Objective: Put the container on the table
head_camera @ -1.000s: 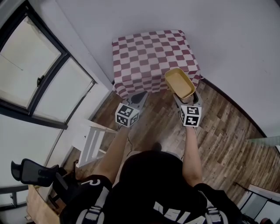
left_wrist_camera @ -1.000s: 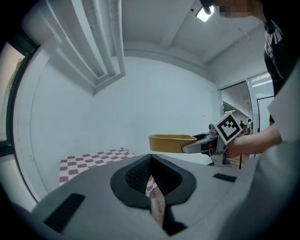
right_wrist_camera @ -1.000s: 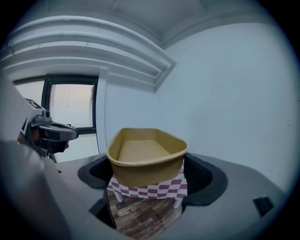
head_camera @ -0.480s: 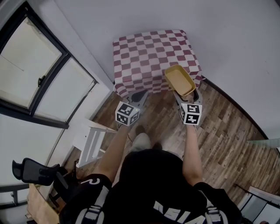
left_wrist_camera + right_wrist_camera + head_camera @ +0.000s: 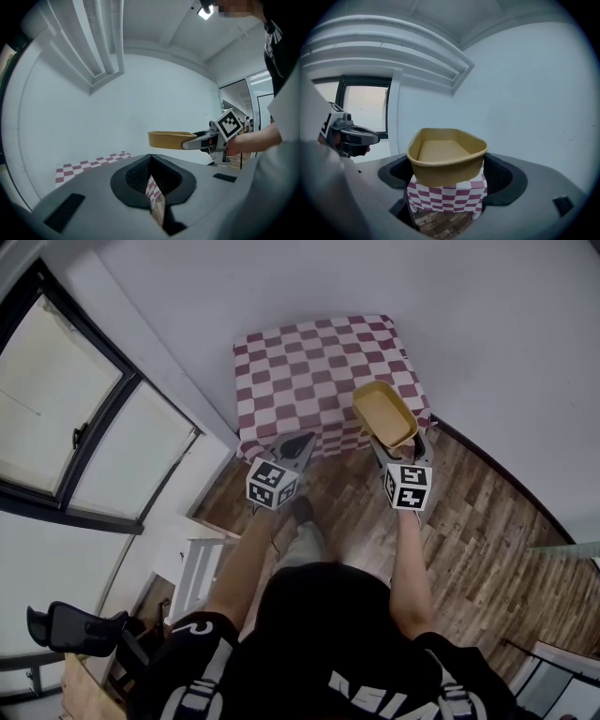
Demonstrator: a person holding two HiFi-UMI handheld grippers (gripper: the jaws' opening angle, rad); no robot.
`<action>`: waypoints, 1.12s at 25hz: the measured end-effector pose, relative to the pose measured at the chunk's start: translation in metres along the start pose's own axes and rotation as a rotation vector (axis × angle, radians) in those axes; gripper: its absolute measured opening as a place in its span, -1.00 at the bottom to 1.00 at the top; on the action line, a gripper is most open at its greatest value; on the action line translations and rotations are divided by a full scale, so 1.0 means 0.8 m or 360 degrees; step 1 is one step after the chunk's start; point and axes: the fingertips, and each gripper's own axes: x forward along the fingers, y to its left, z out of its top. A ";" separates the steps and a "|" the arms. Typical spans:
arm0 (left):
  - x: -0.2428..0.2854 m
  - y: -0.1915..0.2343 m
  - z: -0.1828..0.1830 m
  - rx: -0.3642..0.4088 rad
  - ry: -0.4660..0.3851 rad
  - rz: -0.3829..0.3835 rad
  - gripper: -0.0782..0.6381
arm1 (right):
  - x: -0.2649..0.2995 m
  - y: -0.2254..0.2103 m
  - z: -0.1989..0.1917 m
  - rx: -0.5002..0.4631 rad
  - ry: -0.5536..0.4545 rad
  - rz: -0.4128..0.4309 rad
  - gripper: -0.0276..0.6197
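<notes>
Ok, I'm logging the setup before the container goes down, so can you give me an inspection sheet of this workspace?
Surface: table under a red and white checked cloth; nothing seen on it.
Job's things: tan container, empty, held in the air by the table's front right corner, not set down.
Clutter: white rack on the floor at the left.
Grippers: right tool shut on the container; left tool shut, nothing in it.
Cables: nothing seen.
Surroundings: white wall, window, wood floor.
</notes>
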 end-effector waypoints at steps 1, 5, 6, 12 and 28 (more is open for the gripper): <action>0.009 0.008 0.003 0.0004 -0.0004 -0.0006 -0.71 | 0.010 -0.004 0.003 0.0005 -0.0002 -0.0007 0.56; 0.039 0.045 0.013 0.0011 -0.0006 -0.0020 -0.71 | 0.054 -0.012 0.014 0.0011 -0.0001 -0.0021 0.56; 0.047 0.055 0.014 0.0009 -0.0007 -0.0021 -0.71 | 0.066 -0.014 0.016 0.0012 0.0000 -0.0022 0.56; 0.082 0.110 0.029 0.0015 -0.0010 -0.0039 -0.71 | 0.127 -0.024 0.029 0.0033 0.0017 -0.0045 0.56; 0.158 0.256 0.054 -0.0023 -0.0022 -0.0083 -0.71 | 0.273 -0.027 0.083 0.0005 0.0029 -0.0102 0.56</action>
